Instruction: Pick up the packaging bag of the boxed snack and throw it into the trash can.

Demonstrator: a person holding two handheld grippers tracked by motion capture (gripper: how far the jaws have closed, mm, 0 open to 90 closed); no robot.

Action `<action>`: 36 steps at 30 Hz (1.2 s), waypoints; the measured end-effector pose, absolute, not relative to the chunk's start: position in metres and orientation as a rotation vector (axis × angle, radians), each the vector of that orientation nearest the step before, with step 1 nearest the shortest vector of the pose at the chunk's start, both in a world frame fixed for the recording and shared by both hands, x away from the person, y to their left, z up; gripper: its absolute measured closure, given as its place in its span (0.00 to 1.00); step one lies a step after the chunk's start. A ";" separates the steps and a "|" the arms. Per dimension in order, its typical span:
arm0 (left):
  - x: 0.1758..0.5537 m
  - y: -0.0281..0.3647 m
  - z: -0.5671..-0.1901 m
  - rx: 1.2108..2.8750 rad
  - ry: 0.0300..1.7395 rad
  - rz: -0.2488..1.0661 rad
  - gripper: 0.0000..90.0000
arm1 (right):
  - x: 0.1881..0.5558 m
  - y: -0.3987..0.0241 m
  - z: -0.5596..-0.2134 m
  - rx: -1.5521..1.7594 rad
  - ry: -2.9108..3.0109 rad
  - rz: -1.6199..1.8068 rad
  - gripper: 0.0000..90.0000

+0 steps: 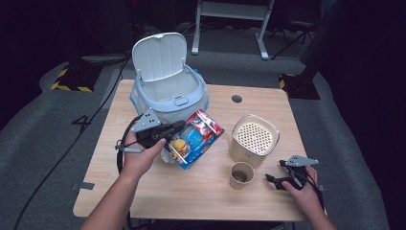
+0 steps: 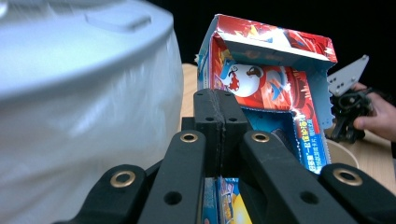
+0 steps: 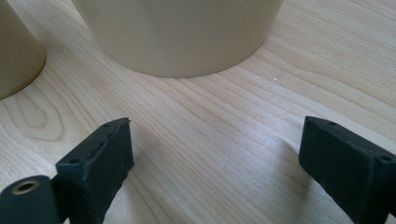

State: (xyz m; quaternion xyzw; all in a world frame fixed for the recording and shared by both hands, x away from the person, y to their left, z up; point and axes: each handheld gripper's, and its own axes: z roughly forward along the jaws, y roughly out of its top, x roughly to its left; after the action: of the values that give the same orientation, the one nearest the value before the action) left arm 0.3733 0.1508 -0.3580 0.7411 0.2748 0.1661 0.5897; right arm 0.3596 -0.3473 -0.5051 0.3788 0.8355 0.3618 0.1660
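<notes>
Currently the left gripper (image 1: 173, 130) is clamped on the box (image 1: 194, 138), held above the table (image 1: 158, 191) beside the open, bag-lined bin (image 1: 168, 92). Lift clear of the rim, then release inside. Canister (image 1: 253, 139) is lidded; cup (image 1: 242, 175) holds dark residue. Right gripper (image 3: 215, 154) rests wide, empty.

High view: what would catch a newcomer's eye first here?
The bright red-and-blue snack box, torn open, pinched by the left gripper at mid-table, just in front of the white lidded bin whose lid stands open. To the right stand a beige perforated-top container and a small paper cup, with the right gripper resting open beside them.
</notes>
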 end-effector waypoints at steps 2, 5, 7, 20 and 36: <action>0.374 0.151 -0.353 1.709 0.635 0.394 0.99 | 0.360 -0.347 -0.505 1.079 2.379 1.030 0.11; 0.375 0.150 -0.344 1.704 0.618 0.411 0.99 | 0.360 -0.347 -0.505 1.078 2.379 1.030 0.11; 0.375 0.150 -0.339 1.691 0.611 0.423 0.99 | 0.360 -0.347 -0.505 1.079 2.379 1.030 0.11; 0.384 0.155 -0.294 1.586 0.594 0.478 0.99 | 0.360 -0.347 -0.505 1.079 2.379 1.030 0.11; 0.398 0.182 -0.245 1.537 0.611 0.556 0.99 | 0.360 -0.347 -0.505 1.078 2.378 1.031 0.11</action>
State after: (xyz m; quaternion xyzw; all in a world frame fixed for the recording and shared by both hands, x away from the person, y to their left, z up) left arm 0.3980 0.1817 -0.2447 0.6747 0.2681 0.2440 0.6429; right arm 0.3596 -0.3471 -0.5053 0.3785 0.8354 0.3621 0.1666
